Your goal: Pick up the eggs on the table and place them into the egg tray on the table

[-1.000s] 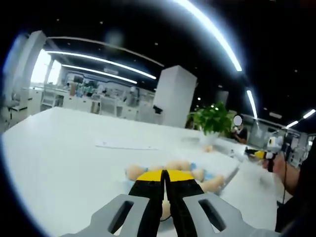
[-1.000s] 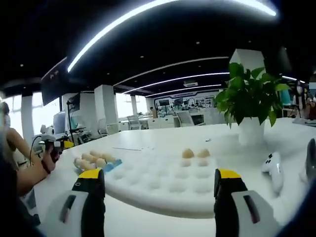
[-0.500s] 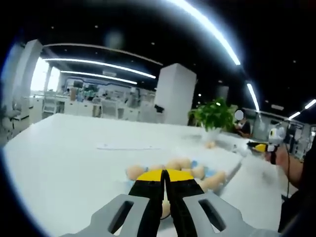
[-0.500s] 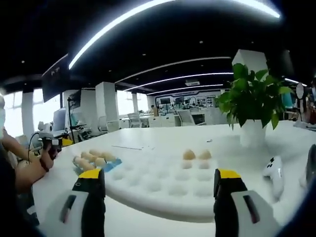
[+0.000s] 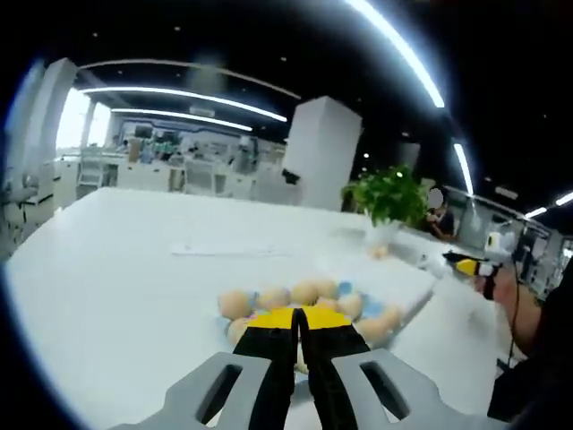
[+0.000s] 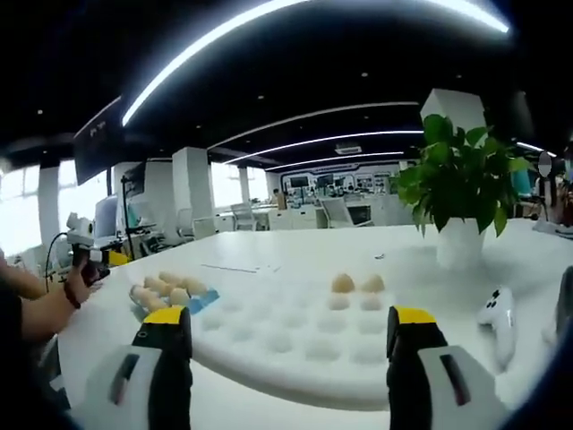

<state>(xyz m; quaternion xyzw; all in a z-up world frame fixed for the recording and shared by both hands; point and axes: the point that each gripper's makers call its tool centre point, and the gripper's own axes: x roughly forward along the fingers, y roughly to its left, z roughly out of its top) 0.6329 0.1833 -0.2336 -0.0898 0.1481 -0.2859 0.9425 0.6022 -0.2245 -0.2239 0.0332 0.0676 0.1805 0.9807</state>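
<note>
Nearest in the left gripper view, the left gripper (image 5: 298, 330) has its yellow-tipped black jaws pressed together with nothing between them, poised just above the pile of pale brown eggs (image 5: 304, 294) lying on a small blue mat (image 5: 369, 307) on the white desk (image 5: 116, 260). Over in the right gripper view, the right gripper (image 6: 282, 333) has its jaws spread wide and empty, framing the near edge of the white moulded egg tray (image 6: 286, 336). That tray is mostly bare cups: just two brown eggs in the tray (image 6: 356, 284) sit side by side in its far row. To the left of the tray, the pile shows again, apart from the tray's edge. A white handheld controller (image 6: 493, 309) lies just right of the tray, and behind it stands a green potted plant in a white pot (image 6: 458, 193). So the job looks barely started: two placed, a good cluster left, and neither gripper carrying an egg right now.
</note>
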